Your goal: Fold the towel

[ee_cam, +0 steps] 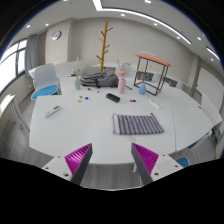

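One towel (137, 124) lies flat on the counter (70, 128), just beyond the tongs (112, 160) and slightly right, long axis left-right; tongs wide open, holding nothing.

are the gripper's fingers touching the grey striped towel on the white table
Apart. The gripper view shows bare white table between the gripper and the folded grey striped towel, which lies just ahead of the open fingers.

Single view — rides the gripper (112, 160); faces forward, high above table (60, 125).
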A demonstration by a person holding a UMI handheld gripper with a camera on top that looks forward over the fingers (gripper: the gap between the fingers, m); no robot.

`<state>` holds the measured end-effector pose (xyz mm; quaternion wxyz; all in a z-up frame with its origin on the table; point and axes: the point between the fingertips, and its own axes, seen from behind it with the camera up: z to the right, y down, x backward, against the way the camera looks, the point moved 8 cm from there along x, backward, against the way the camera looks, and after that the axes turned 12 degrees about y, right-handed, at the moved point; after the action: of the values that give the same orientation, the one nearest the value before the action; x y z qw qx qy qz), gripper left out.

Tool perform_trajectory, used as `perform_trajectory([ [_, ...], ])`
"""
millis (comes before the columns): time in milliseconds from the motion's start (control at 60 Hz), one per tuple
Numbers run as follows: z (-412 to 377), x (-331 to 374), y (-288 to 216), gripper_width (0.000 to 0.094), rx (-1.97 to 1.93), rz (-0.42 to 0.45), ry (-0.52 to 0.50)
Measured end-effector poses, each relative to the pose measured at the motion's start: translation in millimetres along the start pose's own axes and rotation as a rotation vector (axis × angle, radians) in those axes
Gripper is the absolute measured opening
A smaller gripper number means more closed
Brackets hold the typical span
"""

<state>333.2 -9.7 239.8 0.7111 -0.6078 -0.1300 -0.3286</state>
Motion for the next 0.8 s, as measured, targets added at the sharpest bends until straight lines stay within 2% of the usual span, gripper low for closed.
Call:
perform_trajectory([
  [150, -12.3, -35.1, -6.3, 0.0852, -0.010, 0.013, 0.033],
  [283, -26.3, -75.4, -9.8, 0.0850, -0.025, 0.022, 0.008],
  [517, -38.4, -181.6, -18.4, 0.0851, 0.002, 0.050, 0.002],
  [800, -61.0, -304.5, -20.7, 0.0854, -0.035, 0.038, -0.003],
])
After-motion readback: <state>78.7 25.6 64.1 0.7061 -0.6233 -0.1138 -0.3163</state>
